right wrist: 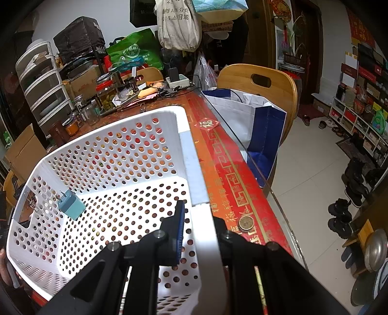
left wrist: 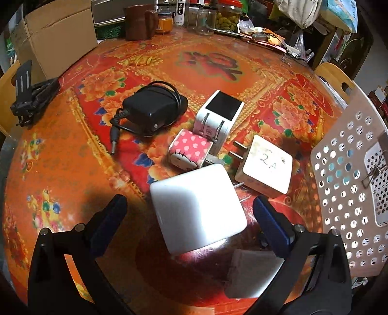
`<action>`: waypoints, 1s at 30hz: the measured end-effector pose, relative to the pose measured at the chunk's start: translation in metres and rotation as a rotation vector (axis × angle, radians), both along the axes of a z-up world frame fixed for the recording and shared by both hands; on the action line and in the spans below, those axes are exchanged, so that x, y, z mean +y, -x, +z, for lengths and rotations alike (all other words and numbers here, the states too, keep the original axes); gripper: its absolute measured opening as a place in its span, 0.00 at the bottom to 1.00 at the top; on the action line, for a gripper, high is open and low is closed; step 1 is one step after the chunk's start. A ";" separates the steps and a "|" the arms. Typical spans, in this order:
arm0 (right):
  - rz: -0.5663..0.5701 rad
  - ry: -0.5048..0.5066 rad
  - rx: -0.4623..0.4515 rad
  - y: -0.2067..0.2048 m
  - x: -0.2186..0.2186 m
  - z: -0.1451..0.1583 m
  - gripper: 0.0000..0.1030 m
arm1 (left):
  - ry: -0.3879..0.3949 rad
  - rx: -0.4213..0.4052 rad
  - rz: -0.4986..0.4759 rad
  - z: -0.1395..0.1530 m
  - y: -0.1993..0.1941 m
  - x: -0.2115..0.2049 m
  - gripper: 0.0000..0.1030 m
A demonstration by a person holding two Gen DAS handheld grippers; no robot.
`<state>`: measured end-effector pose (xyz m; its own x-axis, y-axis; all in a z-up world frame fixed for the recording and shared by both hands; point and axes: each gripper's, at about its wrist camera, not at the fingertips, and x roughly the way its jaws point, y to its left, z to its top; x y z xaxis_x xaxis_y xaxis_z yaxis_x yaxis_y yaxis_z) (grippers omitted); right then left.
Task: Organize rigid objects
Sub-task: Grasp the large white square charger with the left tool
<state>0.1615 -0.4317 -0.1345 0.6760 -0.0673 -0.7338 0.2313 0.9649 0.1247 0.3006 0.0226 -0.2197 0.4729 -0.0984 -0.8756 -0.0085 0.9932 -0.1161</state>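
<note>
The left gripper is spread wide around a white charger cube on the counter, both pads apart from it. At one o'clock a charger marked 2A is seen. The rim of the white basket is pinched by the right gripper; a teal charger lies inside.

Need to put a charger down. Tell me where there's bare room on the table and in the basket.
Table: bare left of the black adapter and pink plug, and beyond them toward the jars. Crowded in the middle, where the white chargers cluster. Basket: floor bare but for one blue plug.
</note>
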 end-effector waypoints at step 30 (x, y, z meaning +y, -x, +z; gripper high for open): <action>-0.002 0.005 -0.006 0.000 -0.002 0.002 0.12 | -0.378 -0.285 0.161 0.047 0.055 0.031 0.69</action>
